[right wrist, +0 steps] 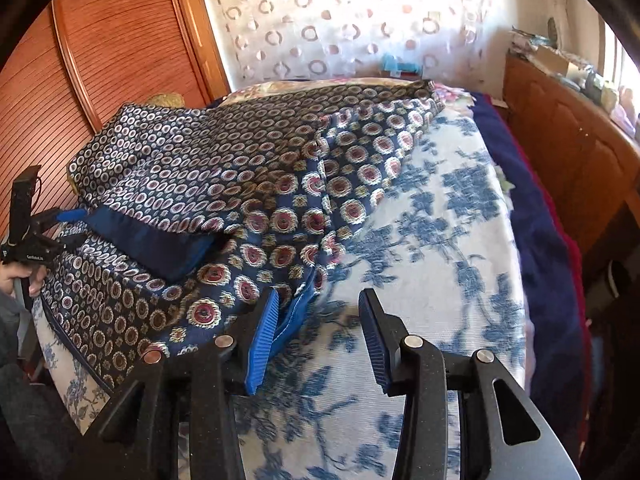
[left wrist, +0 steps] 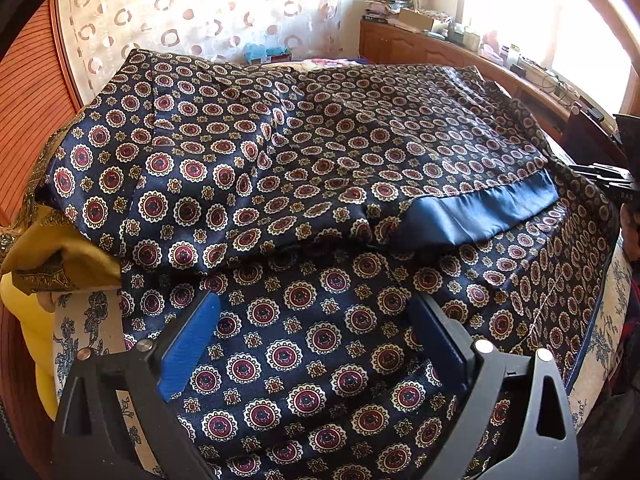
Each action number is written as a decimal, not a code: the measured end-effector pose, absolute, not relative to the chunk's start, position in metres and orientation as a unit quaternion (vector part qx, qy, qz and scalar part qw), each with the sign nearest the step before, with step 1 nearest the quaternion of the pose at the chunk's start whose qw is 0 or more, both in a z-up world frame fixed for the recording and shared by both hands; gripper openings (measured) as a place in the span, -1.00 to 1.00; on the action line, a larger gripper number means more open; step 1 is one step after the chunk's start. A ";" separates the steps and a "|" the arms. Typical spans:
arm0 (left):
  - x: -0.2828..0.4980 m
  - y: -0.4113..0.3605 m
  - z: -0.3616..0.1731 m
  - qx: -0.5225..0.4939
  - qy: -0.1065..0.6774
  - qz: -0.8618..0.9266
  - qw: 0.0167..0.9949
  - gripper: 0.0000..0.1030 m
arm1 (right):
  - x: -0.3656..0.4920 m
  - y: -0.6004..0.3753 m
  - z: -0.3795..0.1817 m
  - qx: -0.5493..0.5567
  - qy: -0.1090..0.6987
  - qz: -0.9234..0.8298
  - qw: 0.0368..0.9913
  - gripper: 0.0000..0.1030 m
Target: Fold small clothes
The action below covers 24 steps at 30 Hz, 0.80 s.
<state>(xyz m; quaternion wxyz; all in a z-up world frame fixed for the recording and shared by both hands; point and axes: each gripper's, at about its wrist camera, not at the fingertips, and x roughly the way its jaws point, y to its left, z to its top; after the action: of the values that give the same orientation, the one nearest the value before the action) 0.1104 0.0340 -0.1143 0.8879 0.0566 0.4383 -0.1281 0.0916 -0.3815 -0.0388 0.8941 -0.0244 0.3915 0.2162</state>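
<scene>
So: garment (left wrist: pixel 304 168) — dark satin with medallion print — lies spread on the bed (right wrist: pixel 420 240), filling the centre of the left wrist view and the left half of the right wrist view. One layer is folded over another; a plain blue band (left wrist: pixel 480 216) marks the folded edge, centre right in the left view. What kind of garment it is I can't tell; its far edge drops out of sight behind the fold.

Left gripper (left wrist: pixel 316 340), bottom of its own frame: jaws wide apart, printed cloth under the gap, pads not pressing it. It also shows at far left of the right view, cut off by the frame, with a hand (right wrist: pixel 20 276) partly visible on the handle.

Right gripper (right wrist: pixel 316 336), bottom centre: jaws partly apart, nothing between them but bedspread. A blue hem (right wrist: pixel 294 316) lies just beside the left pad; contact unclear, that area is motion-blurred.

Yellow cloth (left wrist: pixel 44 256) at left edge, mostly hidden under the garment. Curtain (right wrist: pixel 340 20) behind; cluttered wooden sideboard (left wrist: pixel 440 48) upper right, items too small to make out.
</scene>
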 end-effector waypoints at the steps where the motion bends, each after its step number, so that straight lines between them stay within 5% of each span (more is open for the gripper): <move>1: 0.111 0.034 -0.114 0.057 0.438 -0.128 0.888 0.86 | 0.091 -0.379 -0.038 -0.020 0.392 0.225 0.892 -0.27; 5: 0.111 0.034 -0.114 0.056 0.438 -0.128 0.888 0.86 | 0.093 -0.366 -0.039 -0.036 0.395 0.232 0.888 -0.83; 18: 0.111 0.034 -0.115 0.057 0.438 -0.128 0.888 0.86 | 0.024 -0.431 -0.008 -0.042 0.368 0.119 0.921 -0.91; 22: 0.111 0.033 -0.115 0.057 0.439 -0.128 0.888 0.86 | 0.011 -0.440 0.004 -0.052 0.355 0.081 0.930 -0.44; 24: 0.111 0.034 -0.115 0.057 0.439 -0.128 0.888 0.86 | 0.012 -0.436 0.012 -0.046 0.343 0.082 0.935 -0.01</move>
<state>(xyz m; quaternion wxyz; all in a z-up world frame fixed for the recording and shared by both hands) 0.1109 0.0336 -0.1148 0.8878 0.0567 0.4386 -0.1278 0.0120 -0.4356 0.0120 0.9347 -0.0464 0.3427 0.0816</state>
